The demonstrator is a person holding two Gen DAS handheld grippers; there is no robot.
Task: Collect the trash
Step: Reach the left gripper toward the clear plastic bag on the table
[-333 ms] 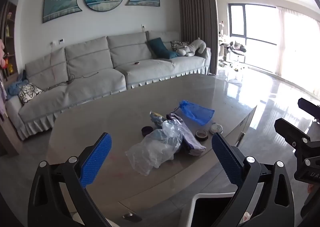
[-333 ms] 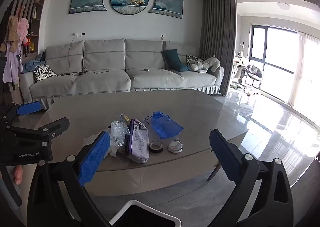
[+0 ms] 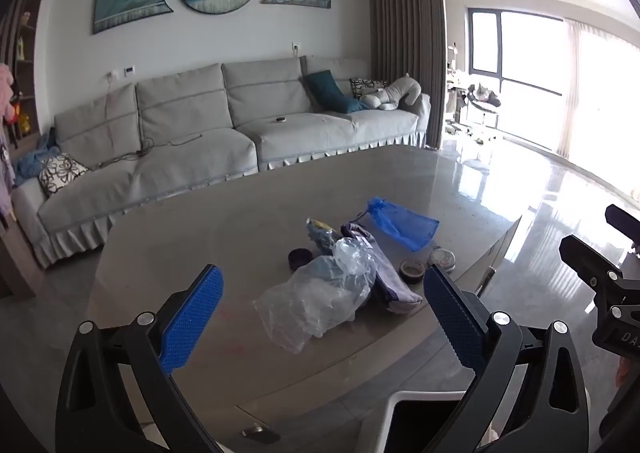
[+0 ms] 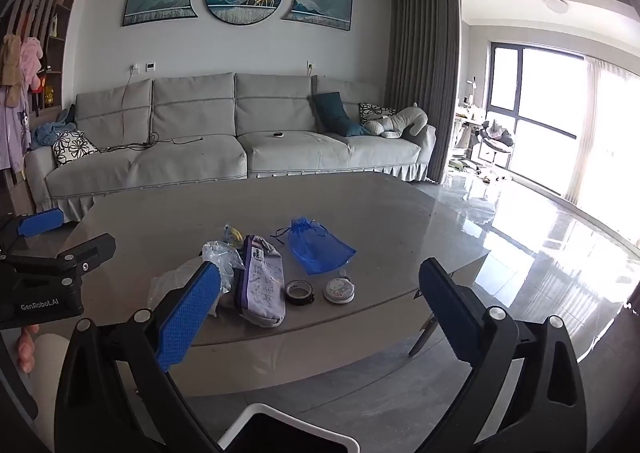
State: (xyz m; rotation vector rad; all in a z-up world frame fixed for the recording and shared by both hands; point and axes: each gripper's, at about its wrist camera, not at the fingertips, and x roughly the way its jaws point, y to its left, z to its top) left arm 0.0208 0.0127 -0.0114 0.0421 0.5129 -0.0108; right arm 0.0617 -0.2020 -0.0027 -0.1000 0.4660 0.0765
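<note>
Two hand-held grippers hang over the near edge of the bench (image 3: pixel 168 237), both with jaws spread wide and nothing between them. Ahead of the left hand-held gripper (image 3: pixel 322 317), just past its fingertips, lies the crumpled clear plastic bag (image 3: pixel 320 293), which looks like the likeliest trash. It should be nearly weightless, soft and slippery, so a pinch on a bunched fold near its middle would likely hold better than one on a loose edge. Touching the bag's far side is a purple pencil case (image 4: pixel 262 281), ahead of the right hand-held gripper (image 4: pixel 316 305); handwriting covers its face, too small to read. Beyond lie a blue mesh pouch (image 4: pixel 316 249), limp and light, a dark tape roll (image 4: pixel 299 292) and a round white tin (image 4: pixel 339 289). On the left hand-held gripper's body, seen from the right wrist, "GenRobot.AI" is printed.
</note>
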